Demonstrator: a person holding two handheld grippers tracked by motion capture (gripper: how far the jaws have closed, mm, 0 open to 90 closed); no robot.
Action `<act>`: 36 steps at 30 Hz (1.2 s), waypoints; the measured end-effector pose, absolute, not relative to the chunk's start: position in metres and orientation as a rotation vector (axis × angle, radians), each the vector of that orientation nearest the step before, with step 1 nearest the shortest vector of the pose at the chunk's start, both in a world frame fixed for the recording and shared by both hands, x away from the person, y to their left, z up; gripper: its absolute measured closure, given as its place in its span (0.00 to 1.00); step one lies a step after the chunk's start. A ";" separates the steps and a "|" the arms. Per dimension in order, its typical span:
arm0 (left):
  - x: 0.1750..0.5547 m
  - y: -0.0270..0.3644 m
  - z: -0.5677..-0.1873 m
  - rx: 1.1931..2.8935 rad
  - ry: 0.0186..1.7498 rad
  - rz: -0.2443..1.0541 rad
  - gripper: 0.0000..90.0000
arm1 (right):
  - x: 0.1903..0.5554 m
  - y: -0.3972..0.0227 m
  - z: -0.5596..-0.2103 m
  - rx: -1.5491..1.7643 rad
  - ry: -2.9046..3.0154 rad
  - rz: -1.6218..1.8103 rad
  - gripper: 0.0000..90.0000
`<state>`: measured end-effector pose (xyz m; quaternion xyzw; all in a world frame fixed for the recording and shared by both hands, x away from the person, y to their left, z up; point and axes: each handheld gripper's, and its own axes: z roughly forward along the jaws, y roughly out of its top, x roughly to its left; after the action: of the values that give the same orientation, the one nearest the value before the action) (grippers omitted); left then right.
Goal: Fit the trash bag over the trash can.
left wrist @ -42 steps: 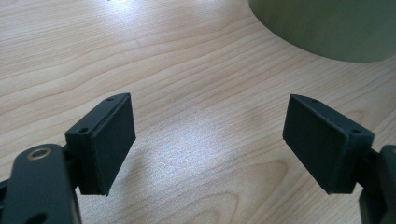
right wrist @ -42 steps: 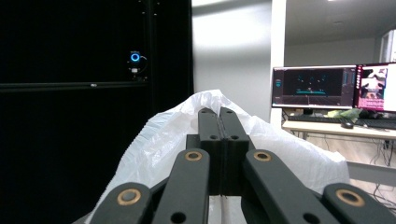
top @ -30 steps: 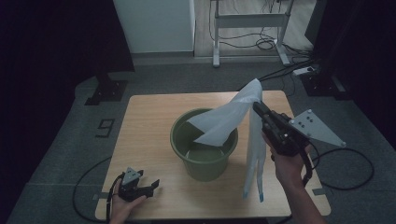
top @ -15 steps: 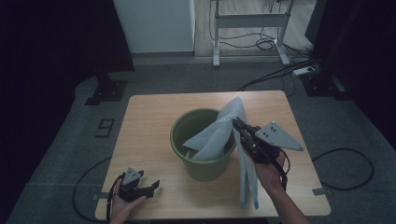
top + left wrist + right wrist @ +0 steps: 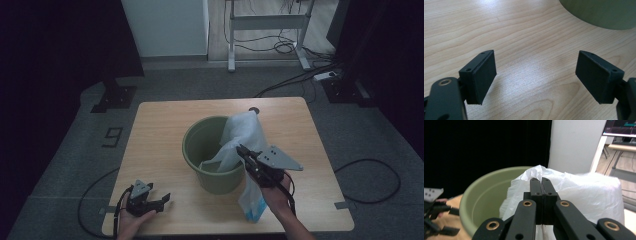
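A: Where is the white plastic bag (image 5: 245, 132)?
B: Draped over the near right rim of the green bucket (image 5: 200, 145), part of it inside, part hanging down the outside to the table (image 5: 155, 130). A blue patch shows at its lower end by the table's front edge.
A: Who holds it?
B: The right hand-held gripper (image 5: 241, 149). Its jaws are pressed together on a fold of the bag, just above the bucket's rim.
A: And the left hand-held gripper (image 5: 161, 200)?
B: It rests at the table's front left corner, well apart from the bucket, jaws spread wide with bare wood between them.
A: The surface?
B: A light wooden table with pale grain, the bucket near its middle.
A: The room?
B: Grey floor, dark curtains at the sides, a white panel (image 5: 165, 25) behind, a metal frame (image 5: 267, 22) with cables (image 5: 295, 75) on the floor.
A: Any writing?
B: A "9" (image 5: 113, 136) marked on the floor left of the table.
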<state>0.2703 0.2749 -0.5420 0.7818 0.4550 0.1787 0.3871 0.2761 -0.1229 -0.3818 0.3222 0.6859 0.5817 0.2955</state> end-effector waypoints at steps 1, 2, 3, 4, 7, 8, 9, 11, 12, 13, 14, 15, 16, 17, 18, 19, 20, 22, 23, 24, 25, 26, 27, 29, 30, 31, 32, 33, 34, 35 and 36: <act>0.270 0.274 -0.542 1.992 1.156 0.456 0.19 | 0.276 -0.122 -0.386 0.863 1.834 1.546 0.98; 0.270 0.274 -0.542 1.993 1.155 0.457 0.19 | 0.276 -0.122 -0.390 0.866 1.841 1.546 0.98; 0.270 0.274 -0.542 1.994 1.154 0.457 0.19 | 0.276 -0.122 -0.393 0.867 1.849 1.545 0.97; 0.270 0.274 -0.542 1.993 1.153 0.458 0.19 | 0.276 -0.122 -0.396 0.870 1.855 1.544 0.95; 0.270 0.275 -0.542 1.991 1.158 0.456 0.19 | 0.275 -0.122 -0.400 0.851 1.875 1.565 0.84; 0.270 0.275 -0.542 1.988 1.159 0.455 0.19 | 0.274 -0.122 -0.400 0.839 1.872 1.566 0.76; 0.271 0.275 -0.542 1.987 1.161 0.455 0.19 | 0.271 -0.123 -0.400 0.820 1.861 1.567 0.68; 0.271 0.276 -0.542 1.987 1.161 0.453 0.19 | 0.266 -0.124 -0.400 0.796 1.838 1.563 0.56; 0.271 0.275 -0.542 1.987 1.160 0.453 0.19 | 0.263 -0.124 -0.400 0.793 1.823 1.566 0.51; 0.270 0.275 -0.542 1.991 1.158 0.453 0.19 | 0.259 -0.125 -0.400 0.793 1.801 1.575 0.46; 0.270 0.275 -0.542 1.994 1.155 0.455 0.19 | 0.256 -0.125 -0.401 0.793 1.787 1.578 0.43; 0.270 0.274 -0.542 1.993 1.155 0.454 0.19 | 0.251 -0.126 -0.401 0.801 1.764 1.581 0.39; 0.270 0.274 -0.542 1.992 1.154 0.454 0.19 | 0.250 -0.126 -0.401 0.803 1.758 1.580 0.38; 0.270 0.274 -0.542 1.992 1.154 0.454 0.19 | 0.247 -0.127 -0.401 0.809 1.741 1.583 0.36; 0.270 0.274 -0.542 1.992 1.155 0.454 0.19 | 0.244 -0.128 -0.402 0.813 1.725 1.588 0.34; 0.270 0.274 -0.542 1.992 1.155 0.454 0.19 | 0.241 -0.129 -0.402 0.819 1.710 1.584 0.32; 0.270 0.274 -0.542 1.993 1.155 0.453 0.19 | 0.238 -0.130 -0.404 0.829 1.698 1.581 0.31; 0.270 0.274 -0.542 1.991 1.155 0.451 0.19 | 0.232 -0.131 -0.409 0.843 1.684 1.577 0.29; 0.270 0.274 -0.542 1.991 1.154 0.450 0.19 | 0.230 -0.131 -0.413 0.847 1.690 1.570 0.27; 0.270 0.275 -0.542 1.990 1.155 0.450 0.19 | 0.228 -0.131 -0.418 0.856 1.692 1.550 0.26; 0.270 0.274 -0.542 1.990 1.155 0.450 0.19 | 0.226 -0.130 -0.423 0.866 1.692 1.532 0.25; 0.270 0.274 -0.542 1.990 1.154 0.451 0.19 | 0.226 -0.130 -0.429 0.876 1.695 1.520 0.24; 0.270 0.274 -0.542 1.993 1.154 0.451 0.19 | 0.225 -0.130 -0.434 0.889 1.695 1.509 0.23; 0.270 0.274 -0.542 1.991 1.154 0.451 0.19 | 0.225 -0.129 -0.443 0.916 1.696 1.477 0.21; 0.269 0.274 -0.542 1.990 1.155 0.450 0.19 | 0.225 -0.129 -0.447 0.937 1.691 1.459 0.21; 0.270 0.274 -0.542 1.990 1.155 0.449 0.19 | 0.226 -0.130 -0.451 0.950 1.692 1.448 0.21; 0.270 0.274 -0.542 1.990 1.155 0.448 0.19 | 0.226 -0.130 -0.455 0.967 1.698 1.441 0.21; 0.270 0.274 -0.542 1.989 1.156 0.449 0.19 | 0.227 -0.131 -0.460 0.984 1.704 1.432 0.20; 0.270 0.274 -0.542 1.988 1.156 0.449 0.19 | 0.228 -0.132 -0.464 1.002 1.707 1.420 0.20; 0.270 0.274 -0.542 1.989 1.156 0.450 0.19 | 0.229 -0.132 -0.468 1.018 1.711 1.412 0.20; 0.270 0.274 -0.542 1.987 1.156 0.449 0.19 | 0.230 -0.133 -0.472 1.036 1.714 1.404 0.21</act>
<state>0.2696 0.2742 -0.5421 0.7815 0.4546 0.1768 0.3890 0.2304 -0.1330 -0.4722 0.3984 0.6587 0.5397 0.3408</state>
